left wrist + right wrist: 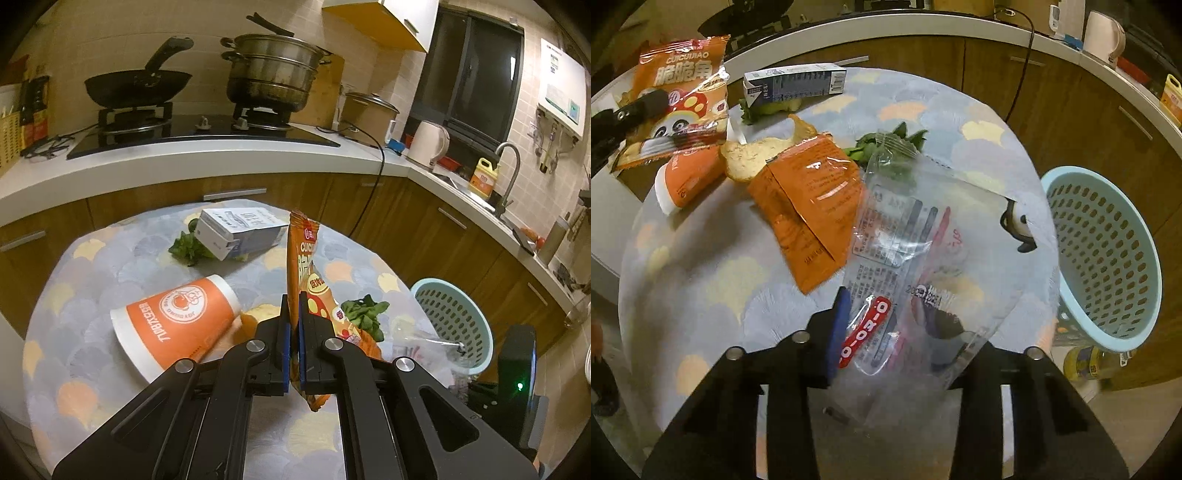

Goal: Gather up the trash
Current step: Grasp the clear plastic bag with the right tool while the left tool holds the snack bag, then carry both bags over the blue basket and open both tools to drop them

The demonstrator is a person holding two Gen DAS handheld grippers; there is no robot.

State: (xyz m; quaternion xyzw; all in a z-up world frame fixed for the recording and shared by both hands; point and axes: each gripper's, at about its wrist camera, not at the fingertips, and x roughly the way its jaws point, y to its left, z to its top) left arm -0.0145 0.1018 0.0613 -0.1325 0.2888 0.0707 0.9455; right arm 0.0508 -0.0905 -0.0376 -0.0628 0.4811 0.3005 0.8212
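Observation:
My left gripper (293, 310) is shut on an orange snack bag (303, 258) and holds it upright above the round table; the bag also shows in the right wrist view (683, 99). My right gripper (871, 332) is shut on a clear plastic wrapper (916, 236) lifted over the table's right side. A light blue perforated basket (1108, 258) stands just right of the table, also in the left wrist view (452, 317). On the table lie an orange paper cup (177, 325), a milk carton (236, 230), a bread slice (750, 160), an orange sachet (809, 206) and green leaves (365, 314).
The round table has a patterned cloth (92, 369). Behind it runs a counter (184, 162) with a stove, wok (136, 85) and steamer pot (273, 74). A kettle (428, 144) and sink tap (511, 173) are at the right. A black cable (373, 192) hangs down the cabinets.

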